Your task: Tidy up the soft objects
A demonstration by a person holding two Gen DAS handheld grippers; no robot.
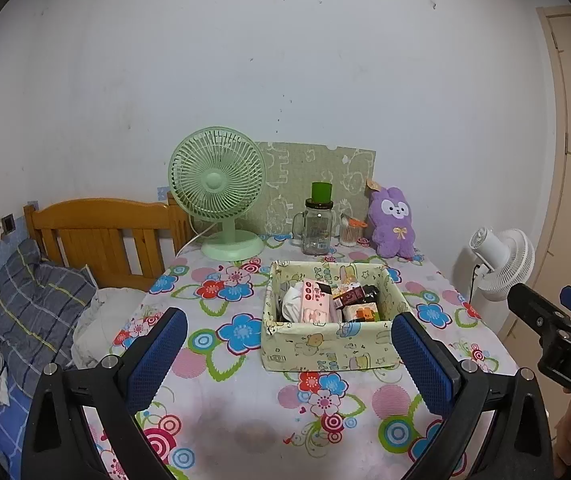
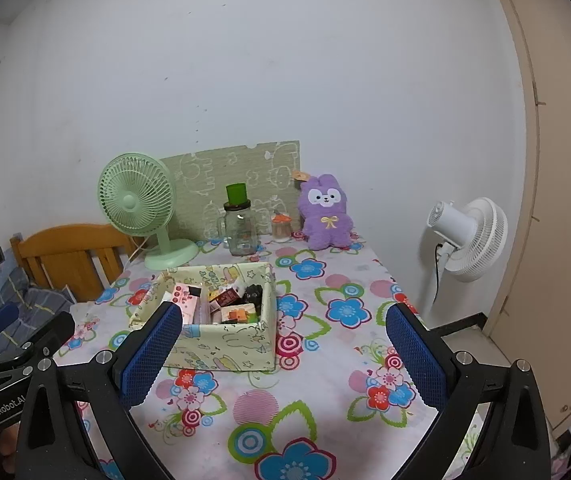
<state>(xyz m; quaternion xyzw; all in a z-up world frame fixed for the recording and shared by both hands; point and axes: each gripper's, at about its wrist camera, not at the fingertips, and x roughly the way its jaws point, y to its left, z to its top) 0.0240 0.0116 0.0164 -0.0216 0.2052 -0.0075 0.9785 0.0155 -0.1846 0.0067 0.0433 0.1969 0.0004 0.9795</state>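
Left wrist view: we hold both grippers, left gripper (image 1: 289,336) and right gripper (image 2: 285,328), above the near edge of the flowered tabletop (image 1: 221,360), fingers spread wide and holding nothing. A purple plush bunny (image 1: 391,222) sits upright at the tabletop's far right corner. A fabric basket (image 1: 325,352) of small boxes stands mid-tabletop, with a green fan (image 1: 217,184) and glass jar (image 1: 317,226) behind it.
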